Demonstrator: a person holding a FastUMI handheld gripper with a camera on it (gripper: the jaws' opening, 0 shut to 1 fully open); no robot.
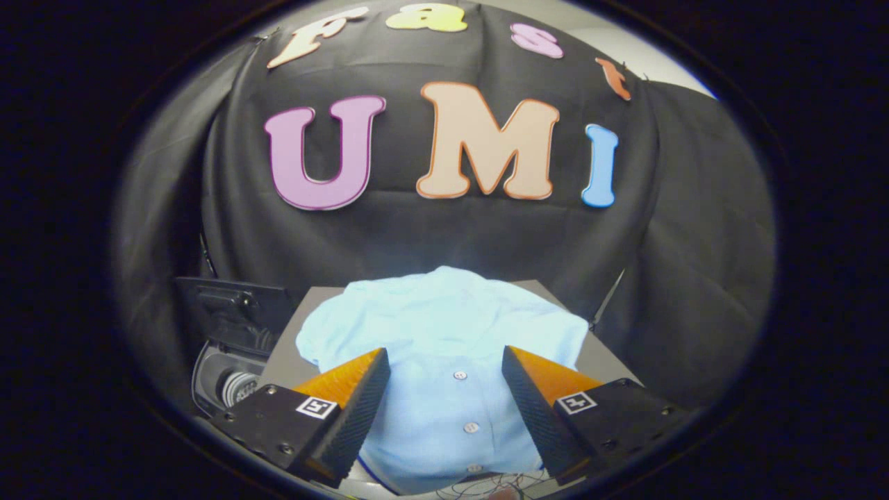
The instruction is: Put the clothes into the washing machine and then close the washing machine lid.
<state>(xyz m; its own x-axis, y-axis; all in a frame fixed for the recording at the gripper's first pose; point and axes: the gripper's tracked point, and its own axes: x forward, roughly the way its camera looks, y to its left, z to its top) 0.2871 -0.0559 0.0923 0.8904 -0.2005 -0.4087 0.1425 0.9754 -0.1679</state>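
So the gripper (pixel 444 364) is right up front, fingers spread wide apart and not holding anything. Each finger has a little square marker tag on its block. Nothing is pinched between the pads; they just sit out to either side with a big gap.

In that gap, and running on ahead of the fingertips, is a light blue button-up shirt (pixel 444 326). It's lying crumpled and sort of mounded up, with a row of small buttons (pixel 459 376) going straight down the middle between the fingers. The shirt sits on a flat grey tabletop (pixel 597 357), and it covers most of it, only the corners of the surface peek out past the cloth. Can't tell whether the fingers are touching the fabric or hovering just above it.

Off to the left of the left finger, lower than the tabletop, is the washing machine (pixel 229 378), with its dark lid (pixel 233 305) standing open and a bit of the inside visible underneath. The shirt is well apart from it, not in the machine.

Behind everything hangs the black cloth wall (pixel 444 236) of the booth.
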